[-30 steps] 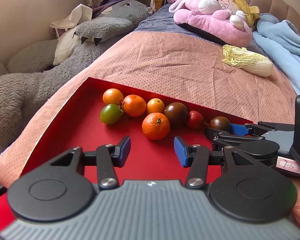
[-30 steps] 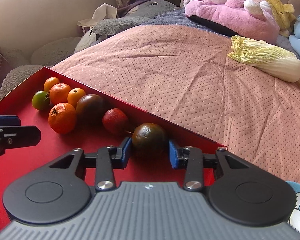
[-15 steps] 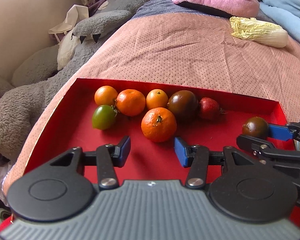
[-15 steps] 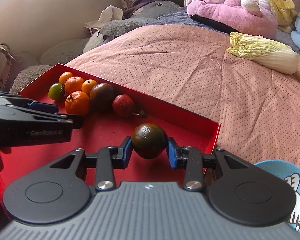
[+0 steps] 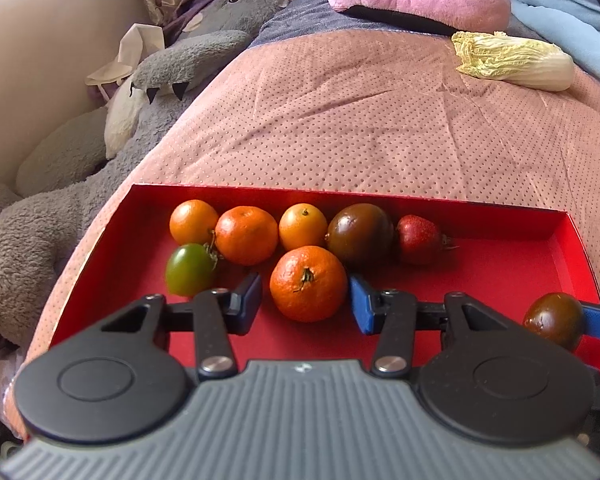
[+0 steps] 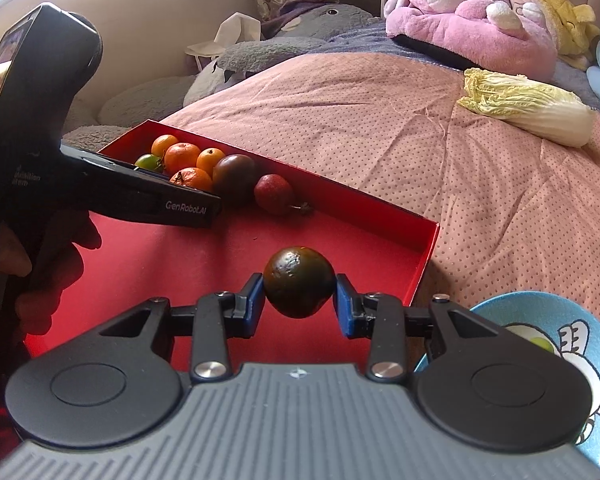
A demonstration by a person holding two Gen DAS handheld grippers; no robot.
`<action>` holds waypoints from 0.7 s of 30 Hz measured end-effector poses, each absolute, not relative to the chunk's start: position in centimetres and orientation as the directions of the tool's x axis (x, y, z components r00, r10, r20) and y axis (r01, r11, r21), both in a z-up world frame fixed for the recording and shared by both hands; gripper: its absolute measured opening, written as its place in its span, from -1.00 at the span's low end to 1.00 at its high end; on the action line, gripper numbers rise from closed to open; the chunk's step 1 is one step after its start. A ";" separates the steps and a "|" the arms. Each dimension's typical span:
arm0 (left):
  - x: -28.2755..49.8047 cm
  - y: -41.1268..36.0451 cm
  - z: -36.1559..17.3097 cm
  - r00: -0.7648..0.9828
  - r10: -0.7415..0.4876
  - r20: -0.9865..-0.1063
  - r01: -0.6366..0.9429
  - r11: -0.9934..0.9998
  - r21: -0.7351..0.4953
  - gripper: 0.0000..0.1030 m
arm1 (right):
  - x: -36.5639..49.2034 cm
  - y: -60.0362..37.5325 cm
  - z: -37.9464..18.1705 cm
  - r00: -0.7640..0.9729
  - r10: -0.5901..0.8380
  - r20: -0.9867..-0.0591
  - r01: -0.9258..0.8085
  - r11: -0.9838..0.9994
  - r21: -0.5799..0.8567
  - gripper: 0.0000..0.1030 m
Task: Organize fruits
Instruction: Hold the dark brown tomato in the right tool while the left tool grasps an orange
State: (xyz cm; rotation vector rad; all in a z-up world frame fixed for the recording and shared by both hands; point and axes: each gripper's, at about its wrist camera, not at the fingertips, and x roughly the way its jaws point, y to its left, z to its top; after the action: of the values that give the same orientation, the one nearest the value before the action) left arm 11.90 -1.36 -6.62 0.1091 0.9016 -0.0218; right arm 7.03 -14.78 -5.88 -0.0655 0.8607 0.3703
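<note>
Right gripper (image 6: 299, 304) clamps the dark tomato (image 6: 298, 282) at its widest girth, lifted over the red tray (image 6: 426, 256) at frame centre: smooth, soft, easily bruised. Left gripper (image 5: 305, 300), jaws closing, straddles the nearest mandarin (image 5: 308, 283) without pinching; a second ago it sat farther back.

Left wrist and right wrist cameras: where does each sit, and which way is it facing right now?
Left wrist: behind the left tool, angled down into the red tray; jaws closing around an orange mandarin.
Right wrist: behind the right tool, angled down at the tray's right corner, clamping a dark tomato; a hand holds the left tool.
Shared: tray, fruit row, dark tomato, cabbage.
</note>
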 end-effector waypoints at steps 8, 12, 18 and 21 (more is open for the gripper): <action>11.7 -1.3 -6.6 0.625 0.009 -0.781 0.080 0.994 0.076 -0.17 | 6.2 -14.7 -5.2 0.600 0.292 -0.745 -0.347 0.934 0.088 -0.17; 11.2 -1.2 -6.4 0.623 -0.003 -0.782 0.080 0.995 0.060 -0.18 | 5.6 -14.8 -4.8 0.604 0.289 -0.743 -0.347 0.934 0.082 -0.17; 10.5 -0.7 -6.3 0.621 -0.011 -0.783 0.068 0.997 0.040 -0.18 | 4.7 -14.8 -3.9 0.613 0.285 -0.737 -0.344 0.936 0.075 -0.17; 10.0 -0.5 -6.1 0.623 -0.018 -0.782 0.068 0.997 0.032 -0.19 | 4.2 -14.5 -3.4 0.618 0.286 -0.733 -0.350 0.934 0.069 -0.17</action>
State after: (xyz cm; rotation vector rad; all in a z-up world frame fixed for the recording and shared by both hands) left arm 9.99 -0.49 -6.05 0.0602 0.8968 -0.0492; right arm 4.17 -14.52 -3.38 -0.0830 0.8277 0.3660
